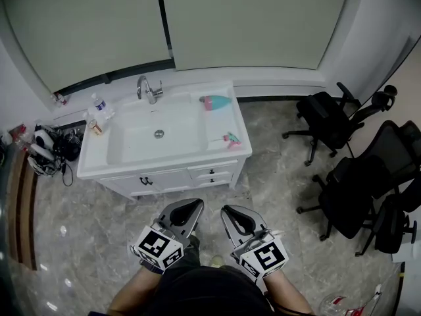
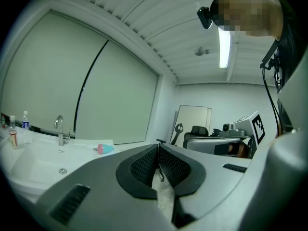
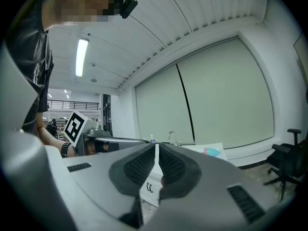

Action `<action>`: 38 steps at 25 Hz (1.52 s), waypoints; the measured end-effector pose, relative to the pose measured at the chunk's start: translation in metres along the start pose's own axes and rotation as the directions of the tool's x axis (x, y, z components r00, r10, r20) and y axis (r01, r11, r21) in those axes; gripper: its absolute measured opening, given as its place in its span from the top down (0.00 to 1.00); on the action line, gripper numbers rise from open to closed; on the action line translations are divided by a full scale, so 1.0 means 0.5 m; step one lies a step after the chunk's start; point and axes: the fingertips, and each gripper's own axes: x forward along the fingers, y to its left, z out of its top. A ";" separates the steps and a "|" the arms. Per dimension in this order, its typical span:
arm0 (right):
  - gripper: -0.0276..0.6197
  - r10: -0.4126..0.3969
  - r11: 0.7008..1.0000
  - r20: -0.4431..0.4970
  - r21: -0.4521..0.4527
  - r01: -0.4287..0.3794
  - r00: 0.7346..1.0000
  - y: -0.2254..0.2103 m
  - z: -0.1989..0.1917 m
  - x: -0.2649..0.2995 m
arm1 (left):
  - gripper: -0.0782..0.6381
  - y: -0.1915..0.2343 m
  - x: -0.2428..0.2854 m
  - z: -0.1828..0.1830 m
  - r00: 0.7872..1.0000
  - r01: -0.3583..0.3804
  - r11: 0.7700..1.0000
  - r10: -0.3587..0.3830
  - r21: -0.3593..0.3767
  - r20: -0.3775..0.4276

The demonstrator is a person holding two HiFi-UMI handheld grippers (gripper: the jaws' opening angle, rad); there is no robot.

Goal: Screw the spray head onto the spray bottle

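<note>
A teal and pink spray bottle [image 1: 216,102] lies on its side on the white sink counter [image 1: 240,151], right of the basin. A small pink and teal spray head [image 1: 231,138] lies nearer the counter's front right corner. Both grippers hang low in front of the cabinet, well short of the counter. My left gripper [image 1: 193,205] and right gripper [image 1: 231,211] are shut with nothing between the jaws. The left gripper view shows its jaws [image 2: 158,148] pressed together and the bottle [image 2: 105,148] far off. In the right gripper view the jaws [image 3: 157,148] also meet, with the bottle [image 3: 211,151] beyond.
A faucet [image 1: 149,89] stands behind the basin. A water bottle [image 1: 99,103] and a small can [image 1: 96,127] sit on the counter's left end. Black office chairs [image 1: 329,120] [image 1: 368,183] crowd the right side. Cables and gear [image 1: 46,150] lie on the floor at left.
</note>
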 end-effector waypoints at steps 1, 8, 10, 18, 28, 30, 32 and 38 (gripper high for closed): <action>0.95 -0.006 1.000 -0.006 0.001 0.006 1.000 -0.014 -0.001 0.018 | 0.89 0.020 0.014 0.001 1.000 0.004 1.000 -0.004 -0.005 -0.001; 0.95 -0.078 0.997 -0.029 -0.001 0.078 0.997 -0.142 0.020 0.204 | 0.89 0.225 0.148 0.040 0.998 0.059 0.998 -0.059 -0.013 -0.010; 0.95 -0.102 0.995 -0.027 0.001 0.102 0.994 -0.177 0.036 0.265 | 0.89 0.285 0.192 0.060 0.996 0.089 0.996 -0.088 0.005 -0.026; 0.95 -0.198 0.980 -0.024 0.010 0.198 0.980 -0.340 0.053 0.470 | 0.89 0.515 0.391 0.083 0.977 0.186 0.981 -0.179 0.050 -0.111; 0.91 -0.204 0.969 -0.271 0.082 0.234 0.941 -0.576 -0.110 0.525 | 0.77 0.715 0.710 -0.052 0.931 0.140 0.986 -0.100 0.090 -0.352; 0.90 -0.171 0.975 -0.305 0.087 0.206 0.937 -0.627 -0.136 0.533 | 0.75 0.741 0.766 -0.079 0.916 0.114 0.987 -0.062 0.110 -0.397; 0.90 -0.147 0.978 -0.334 0.094 0.188 0.931 -0.676 -0.163 0.542 | 0.72 0.768 0.818 -0.113 0.893 0.096 0.984 -0.021 0.147 -0.449; 0.85 -0.080 0.990 -0.502 0.062 0.128 0.861 -0.763 -0.291 0.567 | 0.52 0.865 0.946 -0.214 0.773 0.182 0.911 0.100 0.369 -0.626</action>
